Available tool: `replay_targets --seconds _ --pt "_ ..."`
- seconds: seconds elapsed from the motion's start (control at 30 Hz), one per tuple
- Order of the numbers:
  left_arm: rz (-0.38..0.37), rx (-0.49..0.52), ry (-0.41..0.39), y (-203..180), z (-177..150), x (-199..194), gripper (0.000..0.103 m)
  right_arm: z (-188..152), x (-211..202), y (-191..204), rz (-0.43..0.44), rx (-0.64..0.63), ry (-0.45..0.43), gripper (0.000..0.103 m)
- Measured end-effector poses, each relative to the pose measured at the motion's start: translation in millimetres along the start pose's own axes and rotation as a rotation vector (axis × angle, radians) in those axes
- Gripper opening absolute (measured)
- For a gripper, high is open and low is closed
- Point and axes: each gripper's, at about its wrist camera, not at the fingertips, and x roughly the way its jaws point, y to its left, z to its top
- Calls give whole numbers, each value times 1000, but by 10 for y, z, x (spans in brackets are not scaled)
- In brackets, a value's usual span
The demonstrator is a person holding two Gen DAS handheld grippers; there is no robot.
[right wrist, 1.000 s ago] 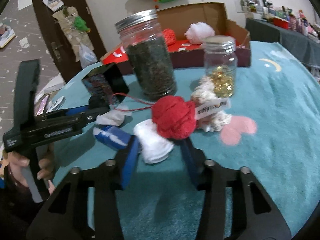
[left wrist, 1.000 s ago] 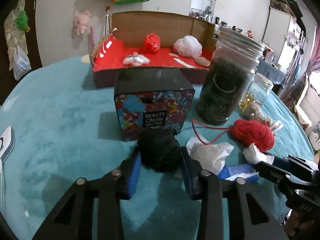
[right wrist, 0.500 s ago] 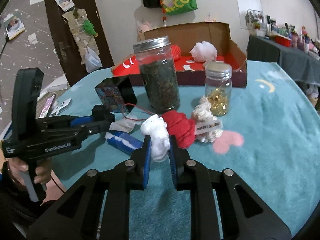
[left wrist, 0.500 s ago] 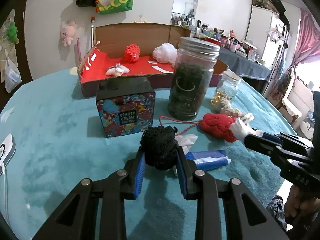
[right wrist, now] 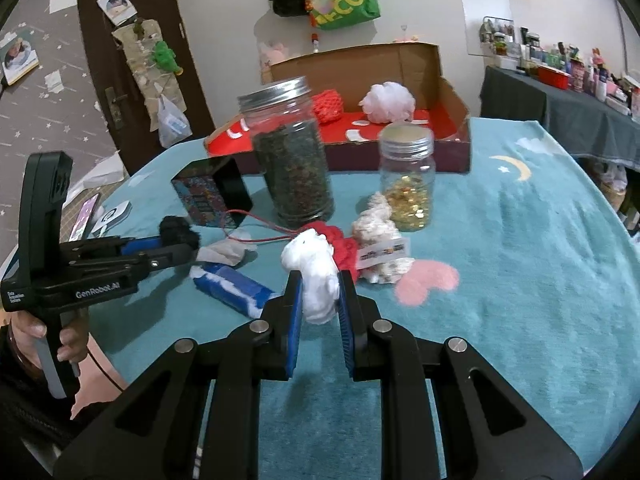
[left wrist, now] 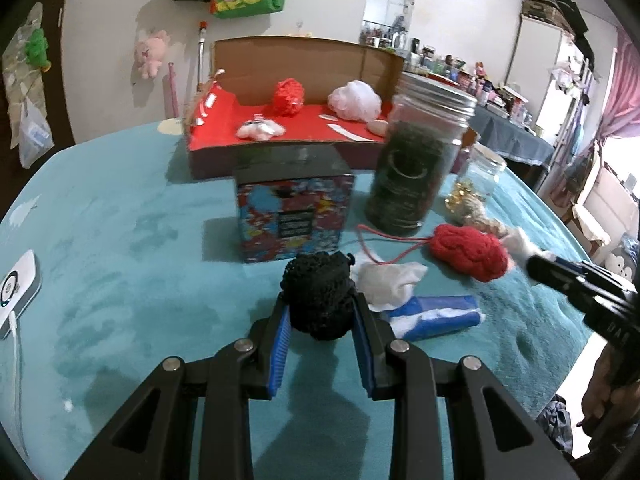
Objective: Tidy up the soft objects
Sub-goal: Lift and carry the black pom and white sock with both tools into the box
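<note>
My left gripper (left wrist: 320, 312) is shut on a black mesh puff (left wrist: 318, 294) and holds it above the teal tablecloth; it also shows in the right wrist view (right wrist: 178, 232). My right gripper (right wrist: 319, 292) is shut on a white soft puff (right wrist: 314, 272), lifted in front of a red knitted ball (right wrist: 344, 244). The red ball (left wrist: 470, 250) lies on the cloth. The open cardboard box (left wrist: 280, 132) with a red floor stands at the back and holds a red puff (left wrist: 288, 96), a white puff (left wrist: 354, 100) and a small white item (left wrist: 260, 130).
A patterned black-lidded box (left wrist: 292, 208), a tall jar of dark contents (left wrist: 416, 164) and a small jar of gold bits (right wrist: 406, 182) stand before the cardboard box. A crumpled white cloth (left wrist: 386, 280), a blue-white roll (left wrist: 434, 316) and a cream tagged plush (right wrist: 380, 248) lie on the cloth.
Both grippers closed on their puffs and lifted them off the cloth. The left gripper has since moved closer to the patterned box; the right one rose slightly.
</note>
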Motion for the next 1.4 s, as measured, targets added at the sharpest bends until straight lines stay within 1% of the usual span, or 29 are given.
replay_targets --seconds 0.17,0.37,0.57,0.73,0.93,1.0,1.1,1.17,1.27,1.4 --pt "37 -8 2 164 45 -6 31 48 -70 -152 -48 10 -16 16" --pt "72 29 35 356 145 94 31 138 -29 -387 -94 27 -5 16" --pt "77 61 74 573 271 234 31 290 166 -643 -123 24 56 16" --pt "70 107 79 698 390 317 31 415 349 -846 -140 4 109 16" --pt "41 175 96 772 563 447 31 574 503 -1039 -129 -14 146 16" --pt "35 197 100 772 617 482 31 639 555 -1064 -149 -57 152 16" --pt "11 237 103 759 704 513 31 737 624 -1084 -150 -101 161 16" --pt "-1 256 107 756 760 526 31 809 668 -1093 -138 -126 168 16" --pt "2 291 107 756 859 536 31 910 702 -1080 -112 -161 167 16" --pt "-3 325 100 751 1004 522 31 1044 714 -1087 -73 -173 165 16"
